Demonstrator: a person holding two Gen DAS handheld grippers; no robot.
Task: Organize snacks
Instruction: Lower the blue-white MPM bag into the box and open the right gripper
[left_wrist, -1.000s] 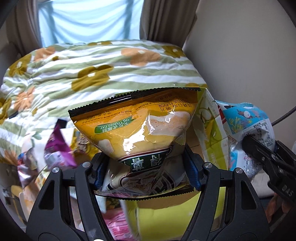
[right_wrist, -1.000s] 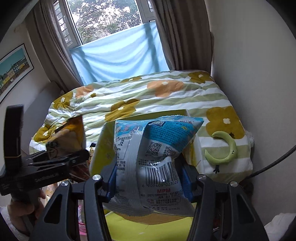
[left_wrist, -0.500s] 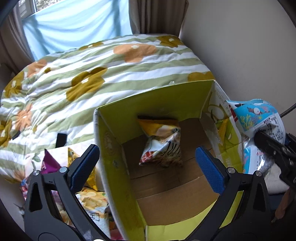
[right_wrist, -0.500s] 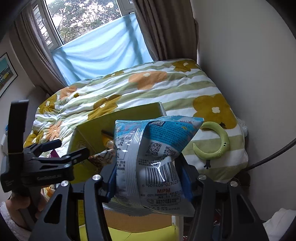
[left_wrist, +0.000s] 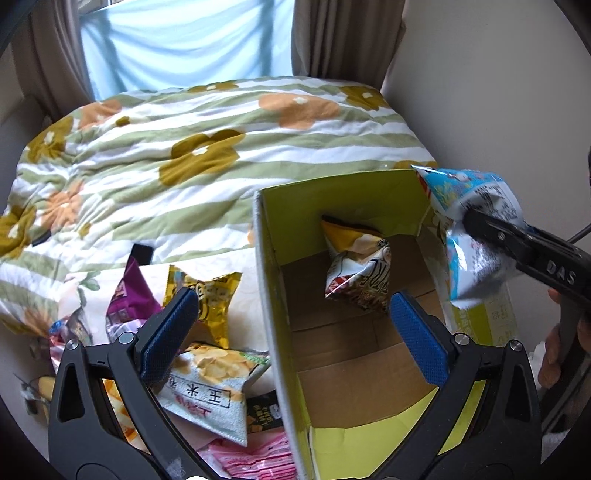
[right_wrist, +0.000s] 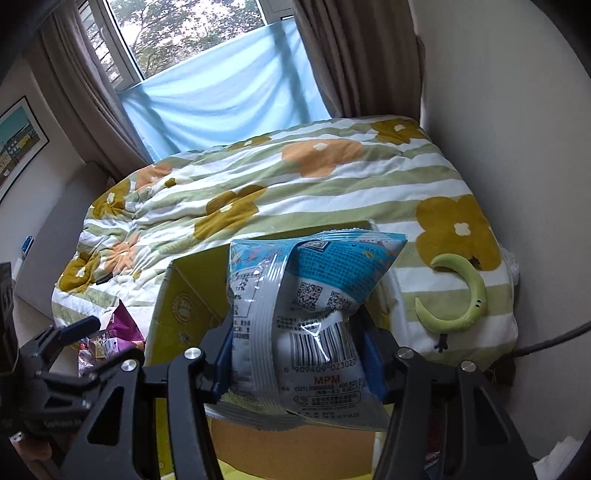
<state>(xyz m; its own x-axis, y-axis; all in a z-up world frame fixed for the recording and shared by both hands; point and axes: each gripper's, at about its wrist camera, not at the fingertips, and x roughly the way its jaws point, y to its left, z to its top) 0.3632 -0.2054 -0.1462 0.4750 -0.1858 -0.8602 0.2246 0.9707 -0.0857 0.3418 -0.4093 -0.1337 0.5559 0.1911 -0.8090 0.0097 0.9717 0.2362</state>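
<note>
An open yellow-green cardboard box stands against the bed, and a yellow chip bag lies on its brown floor. My left gripper hangs wide open above the box's left wall with nothing between its blue pads. My right gripper is shut on a blue and white snack bag, held over the box's right side. In the left wrist view that blue bag shows at the right, clamped by the black right gripper.
Several loose snack bags lie left of the box: a purple one, a yellow one, a white chip bag. A flowered striped quilt covers the bed behind. A green crescent toy lies on it near the wall.
The left gripper opened and let go of the yellow chip bag, which dropped into the box. It then shifted left. The right gripper moved closer over the box with the blue bag.
</note>
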